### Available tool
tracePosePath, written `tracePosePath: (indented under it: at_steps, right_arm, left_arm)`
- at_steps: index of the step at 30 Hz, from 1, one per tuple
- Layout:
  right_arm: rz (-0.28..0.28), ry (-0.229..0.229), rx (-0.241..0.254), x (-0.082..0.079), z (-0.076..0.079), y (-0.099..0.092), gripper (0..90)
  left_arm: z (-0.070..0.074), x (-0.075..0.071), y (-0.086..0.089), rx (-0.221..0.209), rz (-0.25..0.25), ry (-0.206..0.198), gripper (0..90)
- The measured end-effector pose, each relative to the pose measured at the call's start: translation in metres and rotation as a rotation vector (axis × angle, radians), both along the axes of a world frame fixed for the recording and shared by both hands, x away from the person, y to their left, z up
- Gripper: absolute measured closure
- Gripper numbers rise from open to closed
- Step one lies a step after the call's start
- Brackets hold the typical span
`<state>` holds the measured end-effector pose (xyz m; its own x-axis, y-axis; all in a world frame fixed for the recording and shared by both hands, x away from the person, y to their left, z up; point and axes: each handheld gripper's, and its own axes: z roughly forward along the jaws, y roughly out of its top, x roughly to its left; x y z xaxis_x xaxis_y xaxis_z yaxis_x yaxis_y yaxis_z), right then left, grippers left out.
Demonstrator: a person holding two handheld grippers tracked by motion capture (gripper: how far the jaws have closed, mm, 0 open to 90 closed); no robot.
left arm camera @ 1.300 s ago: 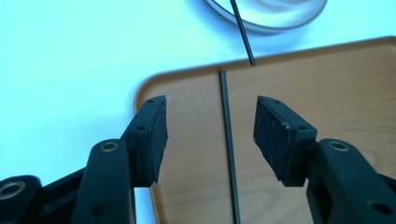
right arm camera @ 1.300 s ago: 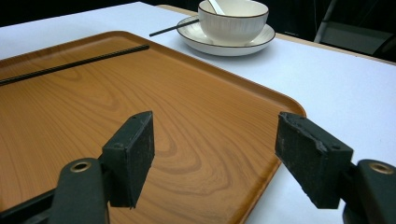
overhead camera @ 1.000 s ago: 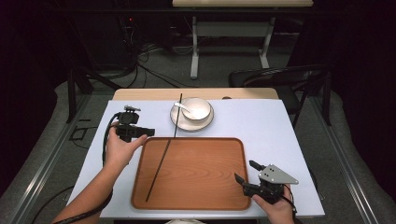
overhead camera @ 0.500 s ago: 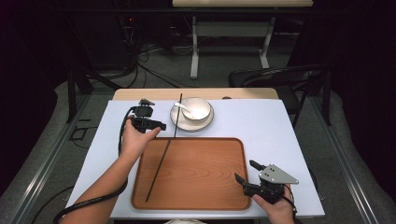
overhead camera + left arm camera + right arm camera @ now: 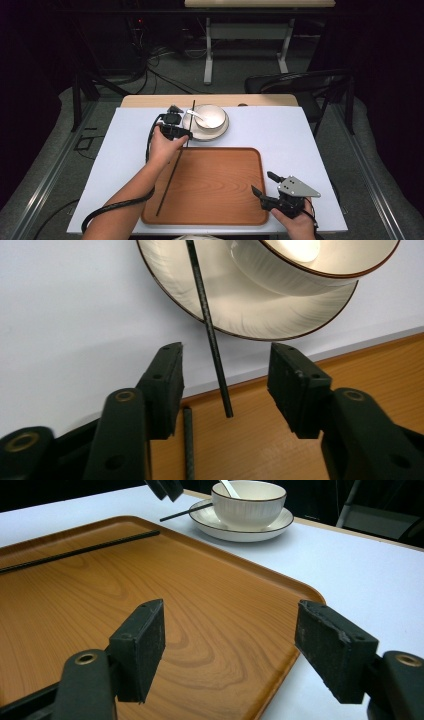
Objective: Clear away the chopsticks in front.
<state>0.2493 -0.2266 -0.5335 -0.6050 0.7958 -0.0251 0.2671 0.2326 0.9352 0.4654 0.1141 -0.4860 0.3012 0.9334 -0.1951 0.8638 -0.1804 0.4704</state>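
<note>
Two thin black chopsticks are in play here. One chopstick [image 5: 170, 180] lies flat along the left part of the wooden tray [image 5: 220, 200], running from its near left corner up toward the far edge. The other chopstick [image 5: 207, 325] leans its far end on the rim of the white plate [image 5: 220, 134], crossing the white tabletop [image 5: 310, 140] so that its near tip reaches over the tray's far edge.

The plate sits just beyond the tray, carrying a white bowl [image 5: 212, 117] with a white spoon [image 5: 196, 116] in it.

By the look of them these sticks are light, stiff and smooth, so they will likely roll or slip if pinched off-centre. The propped one looks like the easy take: its near end seems lifted clear of the surface, so a grip across the shaft just back from that tip should work. The crockery beside it is breakable, so a gentle approach is called for.

Now the tongs. The left gripper [image 5: 225, 382] hovers right over that raised tip, jaws moderately apart with the stick running between them, touching neither pad as far as I can see, holding nothing.

The right gripper [image 5: 235, 645] sits low at the tray's near right corner, well away from the sticks, jaws spread wide, empty, with bare tray wood between them
</note>
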Motion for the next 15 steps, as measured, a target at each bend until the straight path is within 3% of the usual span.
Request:
tracePosePath:
  at_steps: [7, 15]
  right_arm:
    - [-0.001, 0.001, 0.002, 0.000, 0.000, 0.000, 28.4]
    - [0.001, 0.003, 0.004, 0.000, 0.000, 0.000, 28.3]
  left_arm:
    - [-0.013, 0.009, -0.005, 0.012, 0.021, 0.032, 60.5]
    - [-0.025, 0.014, -0.003, -0.007, 0.046, 0.061, 68.4]
